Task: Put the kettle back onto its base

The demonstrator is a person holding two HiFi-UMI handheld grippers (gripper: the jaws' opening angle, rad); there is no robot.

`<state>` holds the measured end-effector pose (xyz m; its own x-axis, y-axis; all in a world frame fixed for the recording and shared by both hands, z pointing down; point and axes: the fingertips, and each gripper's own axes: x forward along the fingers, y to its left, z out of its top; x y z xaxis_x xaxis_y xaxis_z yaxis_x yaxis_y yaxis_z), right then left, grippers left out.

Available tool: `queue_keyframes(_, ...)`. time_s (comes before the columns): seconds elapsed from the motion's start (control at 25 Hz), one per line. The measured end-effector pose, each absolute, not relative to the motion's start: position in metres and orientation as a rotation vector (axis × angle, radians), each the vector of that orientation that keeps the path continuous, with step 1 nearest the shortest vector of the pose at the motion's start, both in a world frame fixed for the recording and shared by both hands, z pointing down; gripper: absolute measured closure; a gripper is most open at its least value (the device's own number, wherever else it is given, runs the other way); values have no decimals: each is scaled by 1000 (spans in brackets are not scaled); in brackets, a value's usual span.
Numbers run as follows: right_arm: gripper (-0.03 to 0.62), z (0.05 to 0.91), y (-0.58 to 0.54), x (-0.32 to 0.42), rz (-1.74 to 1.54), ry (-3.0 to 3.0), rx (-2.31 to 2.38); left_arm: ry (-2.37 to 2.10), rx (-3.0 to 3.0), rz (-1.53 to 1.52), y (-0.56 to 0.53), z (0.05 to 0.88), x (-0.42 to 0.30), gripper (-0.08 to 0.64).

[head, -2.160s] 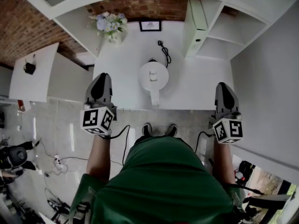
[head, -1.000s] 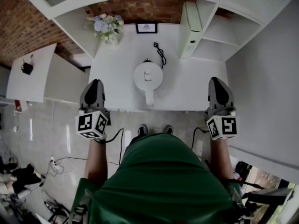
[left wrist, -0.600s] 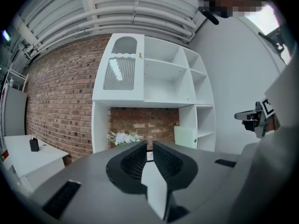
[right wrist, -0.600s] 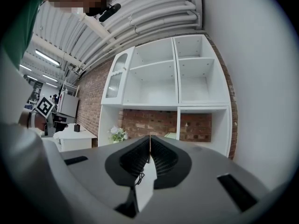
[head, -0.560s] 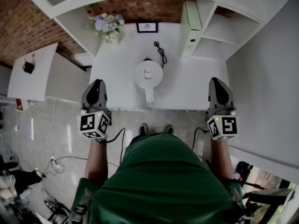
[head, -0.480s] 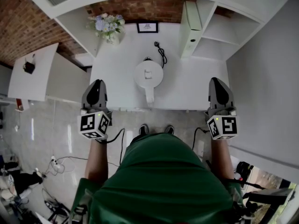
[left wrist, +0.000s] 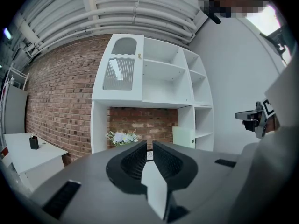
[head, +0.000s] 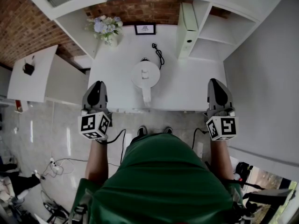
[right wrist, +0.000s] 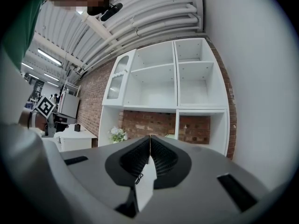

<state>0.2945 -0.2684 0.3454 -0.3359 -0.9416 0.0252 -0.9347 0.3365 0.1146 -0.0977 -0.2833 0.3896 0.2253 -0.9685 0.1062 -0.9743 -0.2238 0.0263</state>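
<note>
A white kettle stands in the middle of the white table, its handle pointing at the near edge. Whatever lies under it is hidden, so I cannot tell whether a base is there. A black cord with its plug lies just behind the kettle. My left gripper hovers at the table's near left corner, shut and empty. My right gripper hovers at the near right corner, also shut with nothing in it. In the gripper views the left gripper and right gripper point level at the shelves.
A vase of flowers, a small picture frame and an upright white box stand along the table's back. White shelves rise at the right. A side table stands left, and cables lie on the floor.
The kettle has stayed where it was and both grippers have kept still at the table's near edge. Only the head view has shifted slightly.
</note>
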Motion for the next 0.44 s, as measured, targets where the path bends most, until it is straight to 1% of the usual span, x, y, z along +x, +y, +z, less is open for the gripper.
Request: queue_keyframes(0.44,566,353,-260,333,-89,-2475,1763,-1872,2400,99,-287,390,-54,508)
